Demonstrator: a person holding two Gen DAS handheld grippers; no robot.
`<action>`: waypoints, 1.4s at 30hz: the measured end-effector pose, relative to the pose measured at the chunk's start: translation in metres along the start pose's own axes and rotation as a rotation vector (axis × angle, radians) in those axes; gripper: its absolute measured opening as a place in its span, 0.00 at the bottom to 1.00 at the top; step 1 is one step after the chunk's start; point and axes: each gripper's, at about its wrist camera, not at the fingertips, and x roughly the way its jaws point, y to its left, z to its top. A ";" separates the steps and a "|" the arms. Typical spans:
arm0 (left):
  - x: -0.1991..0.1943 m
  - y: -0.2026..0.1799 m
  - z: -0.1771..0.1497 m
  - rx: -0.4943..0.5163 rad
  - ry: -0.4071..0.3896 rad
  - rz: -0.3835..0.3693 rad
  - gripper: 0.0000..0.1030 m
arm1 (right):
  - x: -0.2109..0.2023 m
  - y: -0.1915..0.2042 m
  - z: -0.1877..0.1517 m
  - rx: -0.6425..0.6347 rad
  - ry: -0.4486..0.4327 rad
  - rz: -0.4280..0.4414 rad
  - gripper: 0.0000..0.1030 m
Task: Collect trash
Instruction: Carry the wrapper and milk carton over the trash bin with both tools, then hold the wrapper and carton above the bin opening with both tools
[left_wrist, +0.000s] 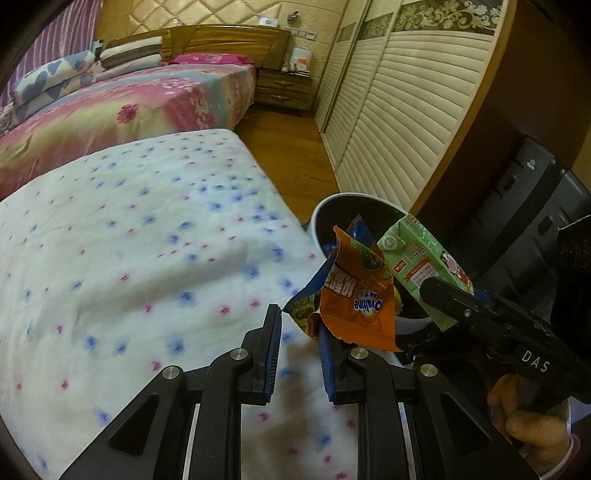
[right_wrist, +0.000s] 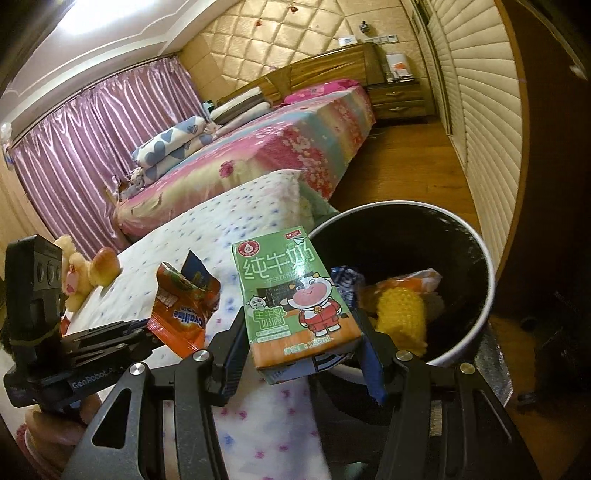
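Two pieces of trash are in carry toward the bin (right_wrist: 476, 236): my left gripper (left_wrist: 299, 332) pinches the orange wrapper (left_wrist: 354, 295), my right gripper (right_wrist: 303, 354) clamps the milk carton (right_wrist: 291, 299), both near its rim, and next I should hold each over the opening and let go.

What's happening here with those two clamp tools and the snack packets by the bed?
A person is collecting trash with a gripper in each hand. The left gripper holds crumpled wrappers, chiefly an orange foil Ovaltine packet. The right gripper is clamped on a green milk carton. Both hang near a white-rimmed black bin beside the flower-print bed; neither item is dropped in yet.
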 end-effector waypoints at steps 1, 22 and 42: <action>0.002 -0.002 0.001 0.005 0.002 -0.001 0.17 | -0.001 -0.002 0.000 0.005 -0.001 -0.004 0.52; 0.032 -0.039 0.023 0.065 0.025 -0.004 0.17 | -0.008 -0.035 0.004 0.058 -0.015 -0.056 0.52; 0.050 -0.051 0.035 0.087 0.042 0.010 0.17 | -0.006 -0.045 0.015 0.053 -0.020 -0.084 0.52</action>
